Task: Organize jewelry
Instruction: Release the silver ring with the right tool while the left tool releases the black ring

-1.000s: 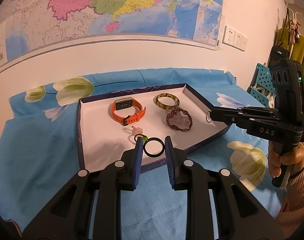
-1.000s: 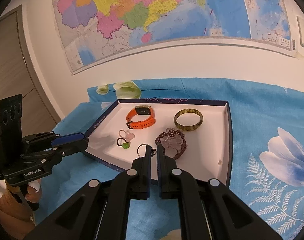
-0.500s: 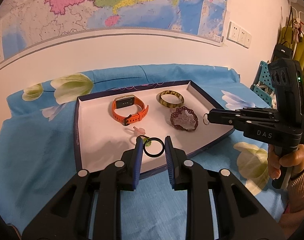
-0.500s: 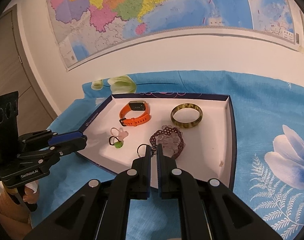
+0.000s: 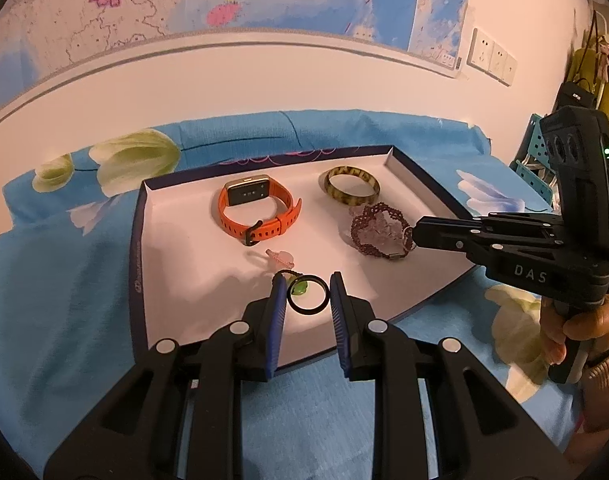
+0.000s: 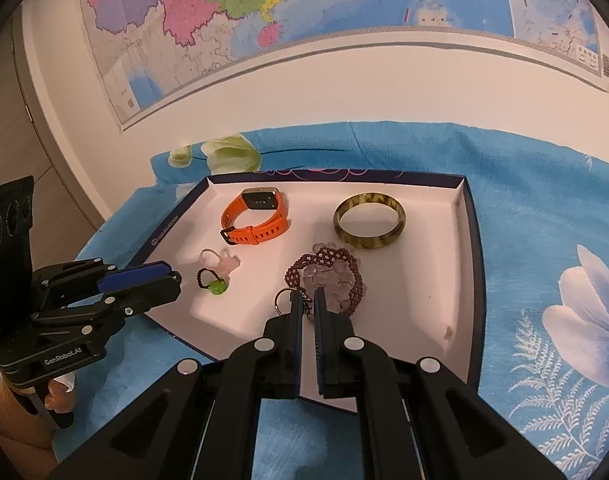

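A white-lined dark blue tray (image 5: 140, 240) (image 6: 470, 248) lies on the blue floral cloth. It holds an orange watch (image 5: 260, 212) (image 6: 256, 216), a mottled bangle (image 5: 351, 189) (image 6: 369, 221), a maroon bead bracelet (image 5: 378, 234) (image 6: 328, 276), a pink charm (image 5: 280, 257) (image 6: 220, 258) and a green-bead ring (image 6: 212, 282). My left gripper (image 5: 307, 294) is shut on a black ring (image 5: 308, 299) above the tray's near edge. My right gripper (image 6: 308, 304) is shut on a small metal ring (image 6: 282, 300), held over the bracelet; it also shows in the left wrist view (image 5: 414, 234).
A wall with a large map (image 6: 304, 20) stands behind the table. Wall sockets (image 5: 490, 56) and a teal pegboard (image 5: 536, 176) are at the right. The cloth (image 6: 544, 220) spreads out around the tray.
Both grippers have moved forward over the tray with their rings still held. The tray's contents look larger and have not shifted.
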